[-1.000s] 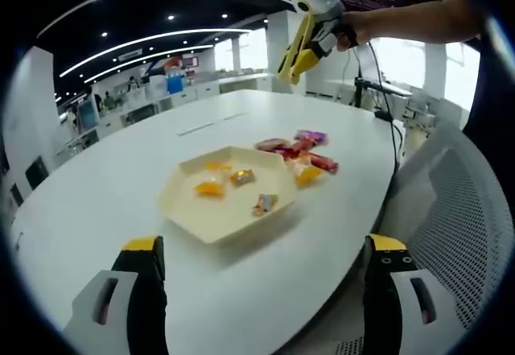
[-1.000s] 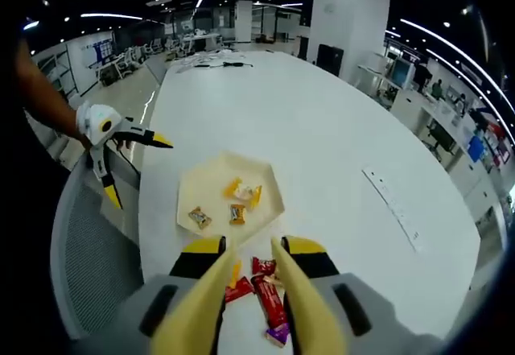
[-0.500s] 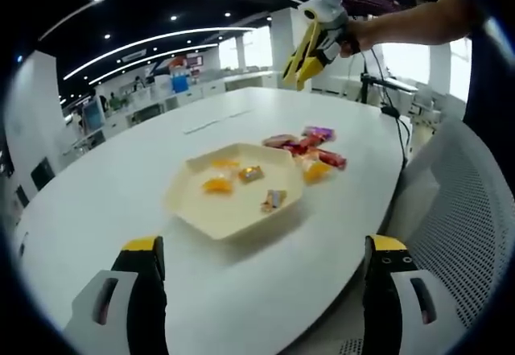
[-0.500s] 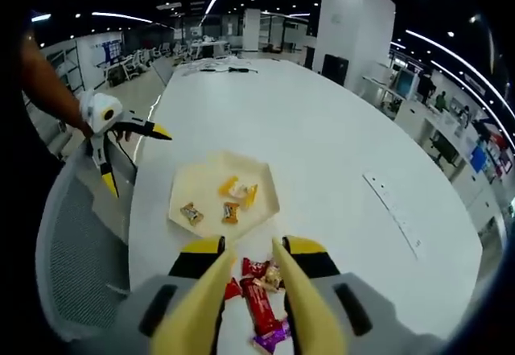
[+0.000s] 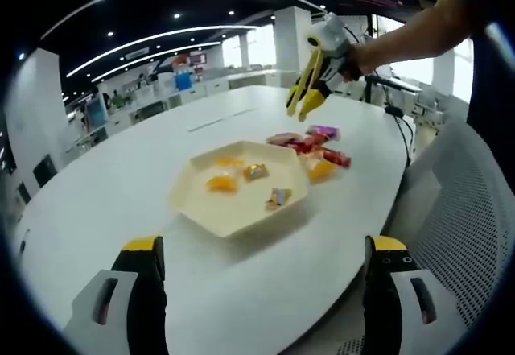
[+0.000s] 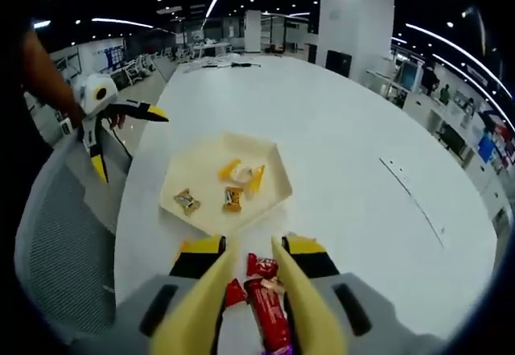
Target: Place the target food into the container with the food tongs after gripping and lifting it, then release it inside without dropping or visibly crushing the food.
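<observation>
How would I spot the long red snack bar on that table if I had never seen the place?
Start at the big white oval table and find the cream hexagonal tray holding small sweets. Beside it lies a pile of wrapped snacks, under the tongs of the right hand-held gripper. The long red snack bar is the longest piece there.

Left gripper view low at table [image 5: 96,202] edge facing hexagonal tray [image 5: 211,212], right gripper view opposite, high, near sweets, tray [image 6: 273,179] shared
</observation>
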`<state>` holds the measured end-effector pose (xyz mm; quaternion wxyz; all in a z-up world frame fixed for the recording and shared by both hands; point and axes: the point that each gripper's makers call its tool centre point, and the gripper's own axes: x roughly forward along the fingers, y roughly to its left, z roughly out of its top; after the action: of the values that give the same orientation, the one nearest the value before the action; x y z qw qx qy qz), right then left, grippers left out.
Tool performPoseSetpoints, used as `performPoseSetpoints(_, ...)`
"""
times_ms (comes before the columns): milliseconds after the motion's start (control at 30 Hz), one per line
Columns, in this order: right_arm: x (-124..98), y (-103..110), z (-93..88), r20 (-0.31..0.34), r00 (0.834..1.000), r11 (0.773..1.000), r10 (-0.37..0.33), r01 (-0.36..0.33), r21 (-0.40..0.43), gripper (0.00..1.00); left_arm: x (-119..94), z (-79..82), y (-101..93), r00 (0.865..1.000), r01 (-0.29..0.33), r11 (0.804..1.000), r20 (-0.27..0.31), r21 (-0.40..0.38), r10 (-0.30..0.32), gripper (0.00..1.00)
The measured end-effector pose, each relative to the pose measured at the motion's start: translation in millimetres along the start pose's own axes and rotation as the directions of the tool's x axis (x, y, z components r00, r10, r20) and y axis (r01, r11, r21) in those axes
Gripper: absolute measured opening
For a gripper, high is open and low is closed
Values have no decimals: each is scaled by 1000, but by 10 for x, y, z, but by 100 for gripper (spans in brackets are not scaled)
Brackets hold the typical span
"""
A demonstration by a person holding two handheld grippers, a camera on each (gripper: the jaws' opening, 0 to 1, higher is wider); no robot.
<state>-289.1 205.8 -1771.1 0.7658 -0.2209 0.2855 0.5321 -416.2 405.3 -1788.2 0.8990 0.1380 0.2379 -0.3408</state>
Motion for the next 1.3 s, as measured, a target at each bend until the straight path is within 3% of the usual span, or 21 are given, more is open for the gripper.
performPoseSetpoints(633,377,-134,-407,-92,995,996,-38,45,71,27,12,-43,16,1000,-3,1000,-22,-14,3,99)
performPoseSetpoints(833,393,-175,-429,-96,994,994,-56,65,85,27,18,-57,22,1000,-4,1000,-26,-15,4,99)
performPoseSetpoints(1100,457,-144,-476,-135,990,998,-48,53,32,28,16,-67,28,1000,-6,1000,-31,-17,5,99)
performPoseSetpoints(1300,461,-121,-483,-163,986,996,-44,56,73,22,9,-57,38,1000,-11,1000,-27,-21,10,99)
